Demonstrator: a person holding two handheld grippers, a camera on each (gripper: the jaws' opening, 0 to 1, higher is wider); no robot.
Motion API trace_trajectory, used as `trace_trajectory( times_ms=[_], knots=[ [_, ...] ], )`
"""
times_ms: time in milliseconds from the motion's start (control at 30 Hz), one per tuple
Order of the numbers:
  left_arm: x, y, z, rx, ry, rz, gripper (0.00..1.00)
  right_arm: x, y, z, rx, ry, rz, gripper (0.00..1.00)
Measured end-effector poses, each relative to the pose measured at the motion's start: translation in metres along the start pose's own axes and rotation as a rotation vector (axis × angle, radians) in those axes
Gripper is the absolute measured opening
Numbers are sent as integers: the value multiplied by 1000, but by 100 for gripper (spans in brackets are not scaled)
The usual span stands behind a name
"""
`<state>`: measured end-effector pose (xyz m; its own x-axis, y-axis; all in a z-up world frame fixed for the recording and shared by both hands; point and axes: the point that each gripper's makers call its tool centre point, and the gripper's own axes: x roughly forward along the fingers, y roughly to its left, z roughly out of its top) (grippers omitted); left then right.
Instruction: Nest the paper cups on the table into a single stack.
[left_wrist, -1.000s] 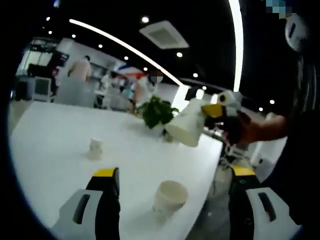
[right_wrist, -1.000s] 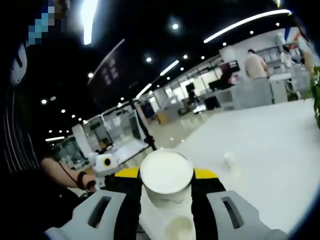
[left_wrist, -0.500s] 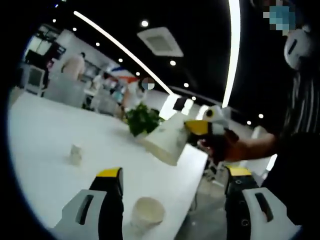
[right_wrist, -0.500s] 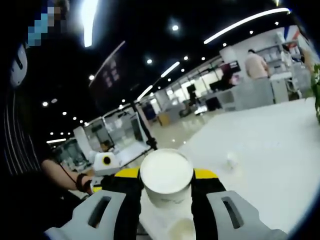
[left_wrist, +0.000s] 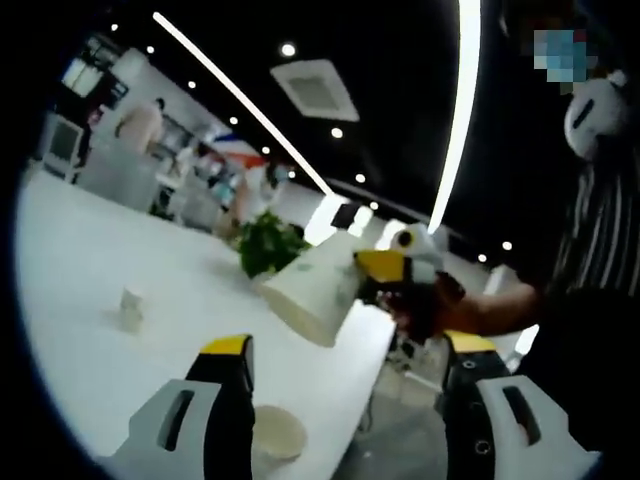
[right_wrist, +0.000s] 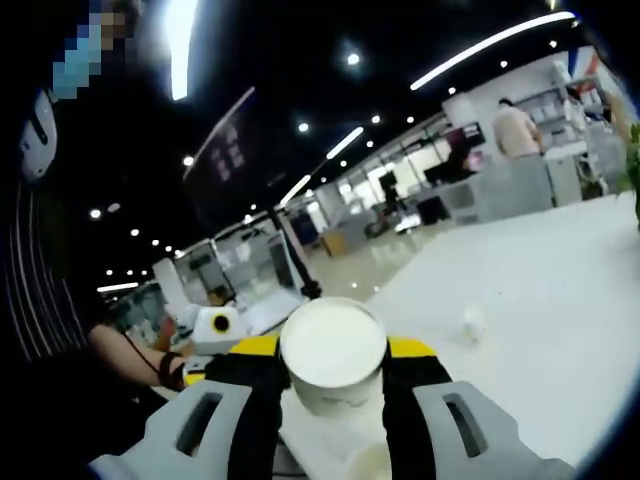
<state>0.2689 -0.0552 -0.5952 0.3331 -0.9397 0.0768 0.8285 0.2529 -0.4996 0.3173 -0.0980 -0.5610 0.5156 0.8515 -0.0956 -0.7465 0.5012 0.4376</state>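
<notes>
Right gripper view first: my right gripper (right_wrist: 333, 375) is clamped on a paper cup (right_wrist: 333, 355), base end facing the lens, held above the table (right_wrist: 560, 300). Just below it, a second cup's rim (right_wrist: 367, 462) peeks out. Left gripper view puts my left gripper (left_wrist: 345, 400) with jaws spread wide and nothing between them, that open cup (left_wrist: 277, 432) standing near its left jaw. A third small cup (left_wrist: 130, 308) sits well apart, farther across. My worry: lowering the tilted cup off-centre could knock the standing one over or crush a rim.
</notes>
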Motion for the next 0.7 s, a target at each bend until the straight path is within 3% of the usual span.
trace_trajectory(
  times_ms=[333,567,700],
  knots=[
    [9,-9,5,-32,-12,-38,72,1,6,-2,28,-18,19,35],
    [11,-16,22,-91,-80,-79,65,1,10,-4,36,-25,40,35],
    [11,-17,24,-65,-81,-71,62,1,15,-5,20,-24,51,35]
  ],
)
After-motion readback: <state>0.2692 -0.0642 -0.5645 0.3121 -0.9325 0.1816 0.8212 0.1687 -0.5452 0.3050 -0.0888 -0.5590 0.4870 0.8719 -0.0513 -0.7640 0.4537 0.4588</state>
